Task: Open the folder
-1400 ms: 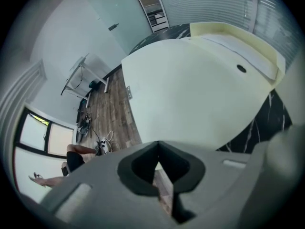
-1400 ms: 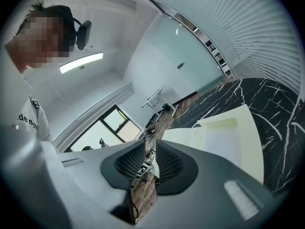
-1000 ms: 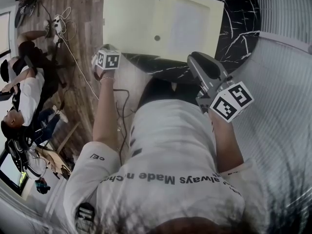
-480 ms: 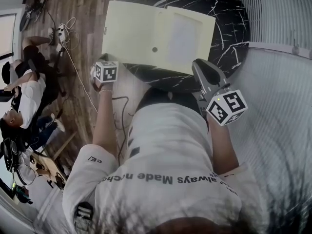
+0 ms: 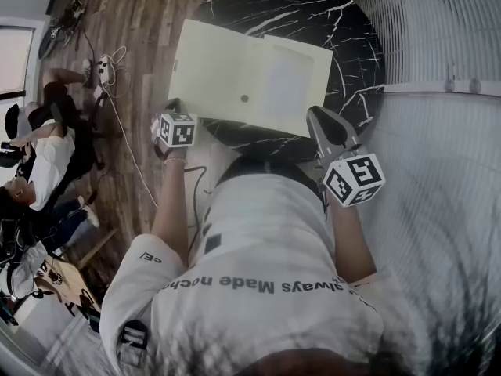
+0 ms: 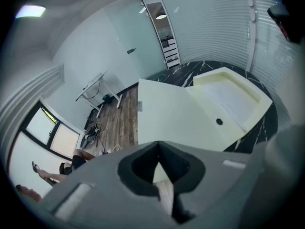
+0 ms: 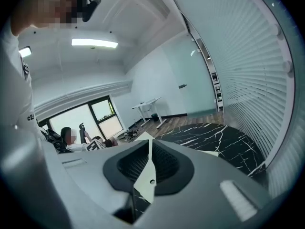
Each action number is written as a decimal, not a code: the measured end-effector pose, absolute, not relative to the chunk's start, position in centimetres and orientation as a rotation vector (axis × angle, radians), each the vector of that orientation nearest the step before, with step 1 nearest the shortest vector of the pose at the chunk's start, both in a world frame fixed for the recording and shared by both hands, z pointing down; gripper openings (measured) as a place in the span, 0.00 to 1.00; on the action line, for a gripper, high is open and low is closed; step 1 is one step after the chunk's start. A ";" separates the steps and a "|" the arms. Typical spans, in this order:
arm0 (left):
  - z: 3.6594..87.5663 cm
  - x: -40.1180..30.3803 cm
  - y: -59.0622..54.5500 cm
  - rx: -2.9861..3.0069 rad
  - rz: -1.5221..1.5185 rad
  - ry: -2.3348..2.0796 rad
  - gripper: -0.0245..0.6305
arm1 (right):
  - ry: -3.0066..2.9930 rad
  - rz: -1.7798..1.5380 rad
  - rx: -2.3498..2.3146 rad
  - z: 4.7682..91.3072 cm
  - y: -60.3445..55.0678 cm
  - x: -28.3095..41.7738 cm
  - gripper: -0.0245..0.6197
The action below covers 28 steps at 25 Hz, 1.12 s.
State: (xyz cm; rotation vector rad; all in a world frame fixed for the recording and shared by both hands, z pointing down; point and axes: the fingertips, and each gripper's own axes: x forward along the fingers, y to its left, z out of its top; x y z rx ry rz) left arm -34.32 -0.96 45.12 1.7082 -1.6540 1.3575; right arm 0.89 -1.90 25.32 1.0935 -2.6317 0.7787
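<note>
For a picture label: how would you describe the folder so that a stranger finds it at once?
Find the round black marble table with white veins. On it lies a pale yellow rectangular folder, spread open, its left flap hanging past the table's edge. It is the only pale thing there, with one small dark round dot near its middle.

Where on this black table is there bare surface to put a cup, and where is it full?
Bare marble runs along the far rim of the table, beyond the open folder, and in a strip between the folder's right edge and the rim by the blinds. The left and near parts lie mostly under the folder.
</note>
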 end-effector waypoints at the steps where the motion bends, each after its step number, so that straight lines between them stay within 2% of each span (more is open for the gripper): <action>1: 44.7 -33.9 -1.0 1.719 1.354 -1.655 0.04 | -2.631 0.769 1.098 25.0 -1.9 1.0 0.07; 12: 38.7 -28.5 -2.5 1.913 1.206 -1.681 0.04 | -2.631 0.627 1.150 21.7 -1.5 2.4 0.05; 28: 20.6 -12.1 -3.8 2.451 0.547 -1.442 0.04 | -2.668 0.393 1.202 14.1 -0.7 3.6 0.04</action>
